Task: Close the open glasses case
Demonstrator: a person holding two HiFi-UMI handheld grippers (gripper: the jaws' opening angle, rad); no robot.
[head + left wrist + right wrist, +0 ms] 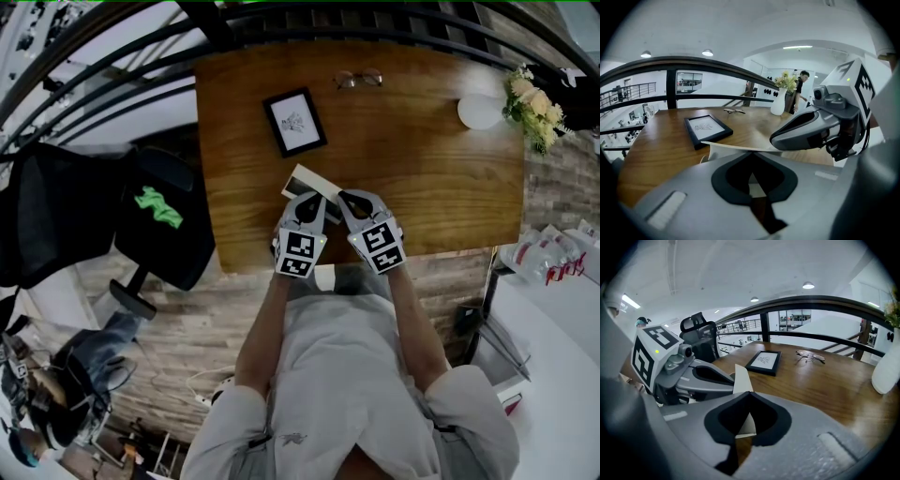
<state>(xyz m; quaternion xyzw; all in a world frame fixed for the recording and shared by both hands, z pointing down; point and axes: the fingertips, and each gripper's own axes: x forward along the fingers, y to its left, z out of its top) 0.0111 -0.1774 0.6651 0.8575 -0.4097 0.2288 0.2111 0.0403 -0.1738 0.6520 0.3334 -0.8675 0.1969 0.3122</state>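
The open glasses case lies near the table's front edge, cream inside with a dark outer edge. Its thin cream flap stands out flat in front of my left gripper, whose jaws are closed together on the flap's edge. In the right gripper view the same flap rises on edge, and my right gripper is shut on it from the other side. Seen from the head camera, the left gripper and right gripper sit side by side, tips at the case.
A black picture frame lies behind the case. Spectacles rest at the table's far edge. A white vase with flowers stands at the far right. A black chair is left of the wooden table, with a railing beyond.
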